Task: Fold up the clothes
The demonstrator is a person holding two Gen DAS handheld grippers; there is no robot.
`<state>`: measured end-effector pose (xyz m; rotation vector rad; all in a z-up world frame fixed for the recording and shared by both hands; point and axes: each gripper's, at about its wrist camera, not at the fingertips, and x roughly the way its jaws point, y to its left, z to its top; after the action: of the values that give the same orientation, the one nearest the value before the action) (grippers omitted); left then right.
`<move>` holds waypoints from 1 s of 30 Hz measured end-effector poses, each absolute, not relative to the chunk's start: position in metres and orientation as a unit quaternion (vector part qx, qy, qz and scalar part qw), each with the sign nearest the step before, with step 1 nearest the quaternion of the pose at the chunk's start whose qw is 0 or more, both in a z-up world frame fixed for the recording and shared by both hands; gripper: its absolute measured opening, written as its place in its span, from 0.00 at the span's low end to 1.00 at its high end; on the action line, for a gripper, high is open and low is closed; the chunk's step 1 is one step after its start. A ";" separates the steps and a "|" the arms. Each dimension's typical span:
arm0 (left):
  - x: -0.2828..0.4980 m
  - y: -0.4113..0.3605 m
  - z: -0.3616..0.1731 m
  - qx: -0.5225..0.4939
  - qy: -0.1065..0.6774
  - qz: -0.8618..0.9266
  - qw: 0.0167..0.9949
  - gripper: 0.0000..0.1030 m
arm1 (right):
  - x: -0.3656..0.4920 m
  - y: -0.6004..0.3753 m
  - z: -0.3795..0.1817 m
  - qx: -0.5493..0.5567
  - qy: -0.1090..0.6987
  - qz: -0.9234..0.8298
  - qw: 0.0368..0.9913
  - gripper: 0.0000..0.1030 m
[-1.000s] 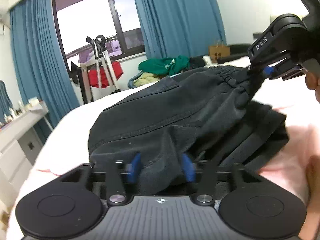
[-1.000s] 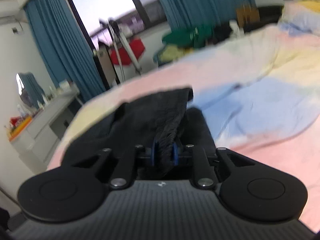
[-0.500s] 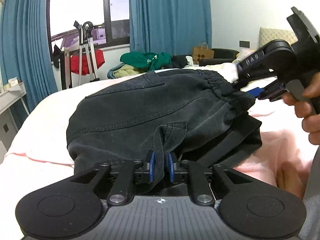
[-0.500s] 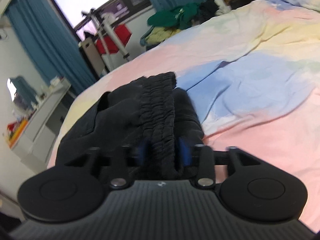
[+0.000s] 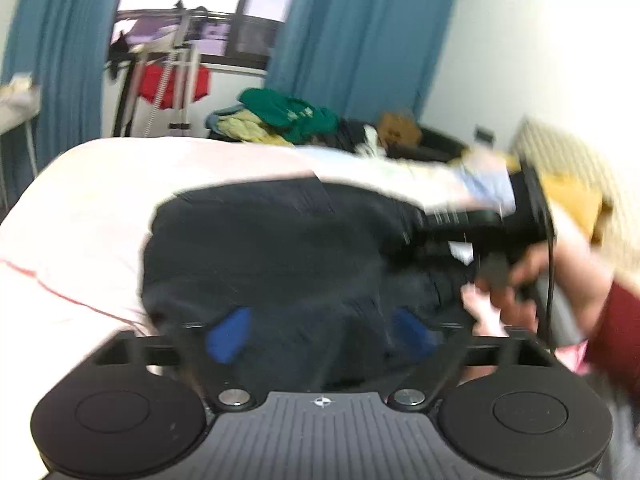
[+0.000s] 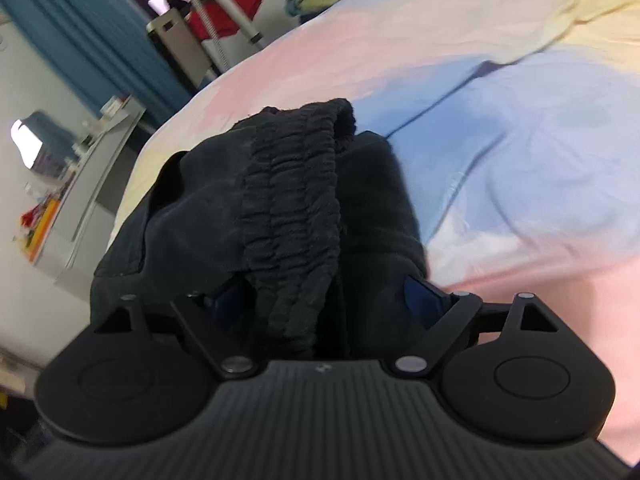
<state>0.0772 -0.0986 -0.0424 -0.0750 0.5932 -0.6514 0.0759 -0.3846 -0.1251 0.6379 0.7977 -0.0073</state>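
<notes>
Black folded shorts (image 5: 272, 248) lie on the pastel bedsheet (image 5: 80, 208). My left gripper (image 5: 320, 334) is open, its blue pads wide apart with the shorts' near edge lying between them; the view is blurred. My right gripper (image 6: 326, 300) is open too, its pads spread either side of the shorts' elastic waistband (image 6: 296, 200). The right gripper (image 5: 520, 232) also shows at the shorts' right end in the left wrist view, held by a hand in a red sleeve.
A pile of green and yellow clothes (image 5: 276, 116) lies beyond the bed, beside a drying rack with a red garment (image 5: 172, 80). A white dresser (image 6: 80, 184) stands left of the bed. A yellow pillow (image 5: 576, 200) is at the right.
Both grippers have opened and let go of the shorts, which now rest folded on the bed. The left gripper has swung its view to the right.
</notes>
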 end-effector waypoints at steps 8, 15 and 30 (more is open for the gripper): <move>0.186 -0.049 -0.071 -0.121 0.379 -0.234 0.887 0.95 | 0.081 -0.386 -0.132 0.274 0.382 0.023 0.882 0.97; 0.219 -0.026 -0.107 -0.229 0.447 -0.261 0.825 0.94 | 0.078 -0.383 -0.134 0.270 0.387 0.018 0.881 1.00; 0.203 -0.045 -0.118 -0.198 0.454 -0.321 0.807 0.80 | 0.086 -0.364 -0.133 0.240 0.397 0.083 0.882 0.91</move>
<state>0.2031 -0.0448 -0.1183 -0.4227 0.9707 -0.6869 0.0864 -0.3641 -0.1334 0.4989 0.8275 0.1732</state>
